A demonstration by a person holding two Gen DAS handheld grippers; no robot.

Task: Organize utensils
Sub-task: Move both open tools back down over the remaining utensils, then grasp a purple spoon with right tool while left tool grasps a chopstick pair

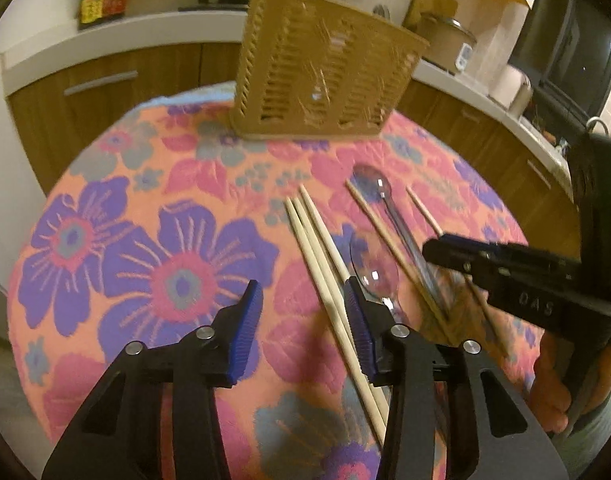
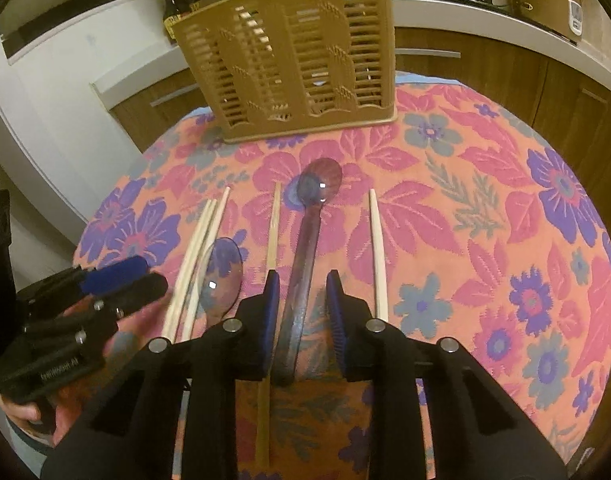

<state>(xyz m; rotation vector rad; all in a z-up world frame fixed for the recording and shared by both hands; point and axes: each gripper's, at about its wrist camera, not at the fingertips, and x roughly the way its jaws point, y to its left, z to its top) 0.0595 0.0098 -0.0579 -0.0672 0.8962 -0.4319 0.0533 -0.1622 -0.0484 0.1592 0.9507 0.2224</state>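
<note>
Right wrist view: right gripper (image 2: 303, 312) partly open astride long spoon (image 2: 305, 248) | left gripper (image 1: 301, 320) open, empty

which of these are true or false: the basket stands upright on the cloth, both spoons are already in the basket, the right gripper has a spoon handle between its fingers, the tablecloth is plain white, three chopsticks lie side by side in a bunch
1. The basket stands upright on the tablecloth. True.
2. Both spoons are already in the basket. False: the long spoon and the short spoon lie on the cloth.
3. The right gripper has the long spoon's handle between its fingers. True; the pads do not yet seem to press on it.
4. The tablecloth is plain white. False: it is orange with pink and purple flowers.
5. Three chopsticks lie side by side in a bunch. True; they lie beside the left gripper.
</note>
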